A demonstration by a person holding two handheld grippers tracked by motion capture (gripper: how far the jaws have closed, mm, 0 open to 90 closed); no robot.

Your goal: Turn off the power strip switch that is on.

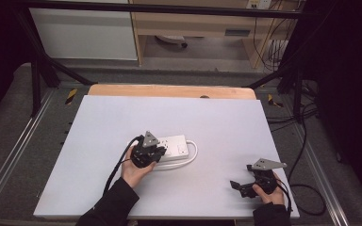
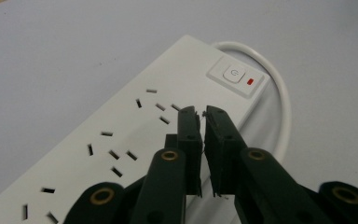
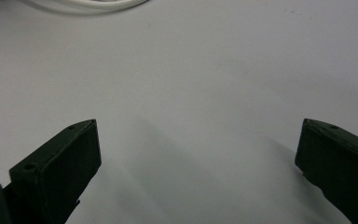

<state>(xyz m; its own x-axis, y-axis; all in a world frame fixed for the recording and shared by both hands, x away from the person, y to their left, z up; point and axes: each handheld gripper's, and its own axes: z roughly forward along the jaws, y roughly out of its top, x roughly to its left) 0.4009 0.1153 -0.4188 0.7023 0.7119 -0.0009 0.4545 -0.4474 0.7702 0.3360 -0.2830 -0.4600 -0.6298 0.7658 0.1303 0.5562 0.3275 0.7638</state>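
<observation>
Power strip (image 1: 172, 147): lies mid-table, its white cable (image 1: 194, 151) looped beside it.
Left gripper (image 2: 201, 122): jaws pressed together over the sockets, perhaps aiming for the switch (image 2: 233, 74).
Right gripper (image 1: 243, 187): jaws spread wide, idle near the table (image 1: 122, 113)'s front right corner.

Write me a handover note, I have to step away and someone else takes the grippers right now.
Left gripper: jaws nearly together, nothing between them, tips over the power strip short of its switch.
Right gripper: open, empty, near the table's front right, apart from the strip.
Strip lies mid-table, no plugs in its sockets, white cord looping behind the switch end.
Done: left gripper brought to the strip.
Left: probably pressing the switch; whether the tips touch the strip is unclear.
</observation>
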